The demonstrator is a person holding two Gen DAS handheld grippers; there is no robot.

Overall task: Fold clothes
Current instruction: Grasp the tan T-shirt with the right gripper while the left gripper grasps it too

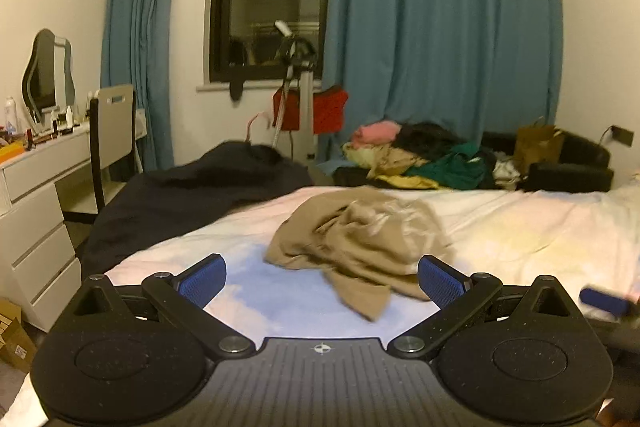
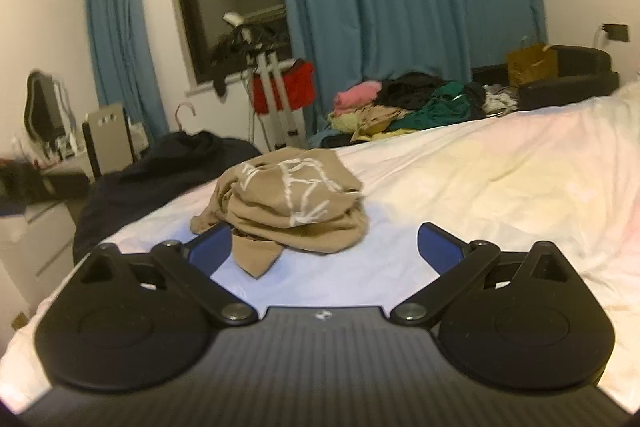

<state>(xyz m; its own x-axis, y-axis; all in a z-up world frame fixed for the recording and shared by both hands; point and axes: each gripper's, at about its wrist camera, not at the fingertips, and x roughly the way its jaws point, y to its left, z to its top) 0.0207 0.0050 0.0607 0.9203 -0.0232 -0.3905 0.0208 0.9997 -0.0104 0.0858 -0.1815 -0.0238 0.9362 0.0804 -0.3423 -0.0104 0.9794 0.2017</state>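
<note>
While both grippers' fingers stand apart, tan shirt (image 2: 288, 211) shows unreadable white marks.

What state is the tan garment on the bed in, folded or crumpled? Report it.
Crumpled, not folded. The tan garment lies in a bunched heap on the bed, with one loose corner trailing out.

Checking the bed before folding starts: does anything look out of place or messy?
The tan garment lies crumpled in a heap on the bed sheet, not spread flat. Both grippers are open, holding nothing.
</note>
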